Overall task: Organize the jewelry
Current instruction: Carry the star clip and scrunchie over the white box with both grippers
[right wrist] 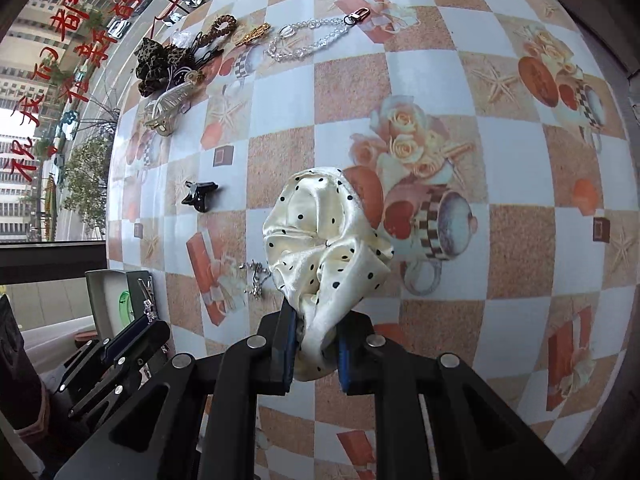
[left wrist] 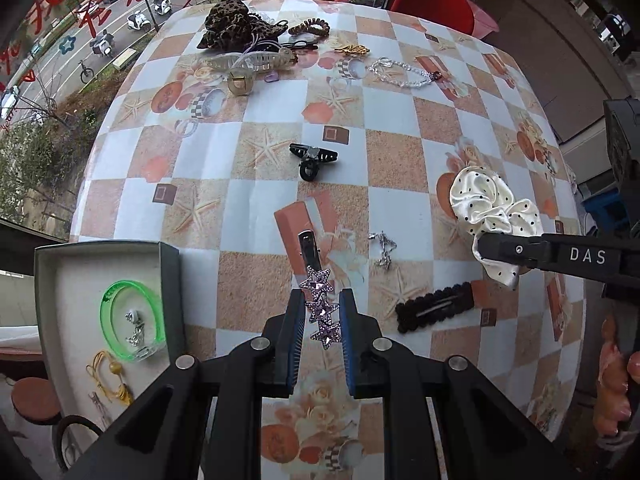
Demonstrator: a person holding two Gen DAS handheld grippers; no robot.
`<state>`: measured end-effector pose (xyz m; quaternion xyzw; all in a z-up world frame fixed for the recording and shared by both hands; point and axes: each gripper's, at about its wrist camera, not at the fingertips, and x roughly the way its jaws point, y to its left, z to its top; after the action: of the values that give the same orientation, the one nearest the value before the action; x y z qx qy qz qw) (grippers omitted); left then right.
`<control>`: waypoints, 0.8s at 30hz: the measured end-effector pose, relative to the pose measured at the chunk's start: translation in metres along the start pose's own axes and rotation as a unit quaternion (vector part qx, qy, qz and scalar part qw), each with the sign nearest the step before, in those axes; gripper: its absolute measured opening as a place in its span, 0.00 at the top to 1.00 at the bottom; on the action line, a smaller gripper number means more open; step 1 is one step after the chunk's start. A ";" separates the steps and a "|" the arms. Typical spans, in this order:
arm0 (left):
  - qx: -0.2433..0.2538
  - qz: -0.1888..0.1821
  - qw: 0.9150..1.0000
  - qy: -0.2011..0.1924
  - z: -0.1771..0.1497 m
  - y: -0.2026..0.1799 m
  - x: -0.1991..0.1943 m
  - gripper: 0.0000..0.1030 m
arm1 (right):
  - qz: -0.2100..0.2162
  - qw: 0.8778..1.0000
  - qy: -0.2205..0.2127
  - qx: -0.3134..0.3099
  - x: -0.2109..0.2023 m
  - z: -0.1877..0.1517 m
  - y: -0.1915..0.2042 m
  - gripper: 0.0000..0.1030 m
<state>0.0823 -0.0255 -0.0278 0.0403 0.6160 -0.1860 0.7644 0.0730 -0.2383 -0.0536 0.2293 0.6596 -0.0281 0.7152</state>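
My left gripper is shut on a purple star hair clip whose metal end points forward above the table. An open grey box at the left holds a green bangle, a small silver piece and a yellow cord. My right gripper is shut on a cream polka-dot scrunchie, lifted a little over the table; it also shows in the left wrist view. The left gripper shows at the lower left of the right wrist view, next to the box.
On the checkered tablecloth lie a black claw clip, a silver earring, a black snap clip, a clear bead chain, a clear claw clip, a leopard scrunchie and a gold leaf clip. A red stool stands beyond.
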 end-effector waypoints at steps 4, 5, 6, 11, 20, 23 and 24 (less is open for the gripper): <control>0.016 0.006 1.000 -0.004 -0.019 0.001 -0.011 0.80 | -0.005 1.000 0.005 -0.002 -0.001 -0.013 0.007 0.83; 0.017 0.006 1.000 -0.005 -0.025 0.004 -0.015 0.80 | -0.006 1.000 0.006 -0.003 -0.002 -0.017 0.008 0.83; 0.016 0.005 1.000 -0.004 -0.029 0.006 -0.017 0.80 | -0.006 1.000 0.008 -0.004 -0.002 -0.021 0.010 0.83; 0.006 0.006 1.000 -0.002 -0.052 0.023 -0.028 0.80 | -0.011 1.000 0.017 -0.019 -0.001 -0.039 0.027 0.83; -0.022 0.015 1.000 -0.001 -0.086 0.060 -0.039 0.80 | -0.014 0.998 0.030 -0.062 0.006 -0.055 0.072 0.83; -0.038 0.020 0.999 -0.001 -0.097 0.076 -0.041 0.80 | -0.014 0.996 0.036 -0.083 0.012 -0.057 0.093 0.83; -0.044 0.021 0.999 -0.001 -0.100 0.081 -0.042 0.80 | -0.014 0.995 0.038 -0.090 0.014 -0.058 0.099 0.83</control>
<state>0.0095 0.0881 -0.0246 0.0194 0.6219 -0.1427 0.7698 0.0547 -0.1244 -0.0397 0.1561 0.6892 0.0299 0.7069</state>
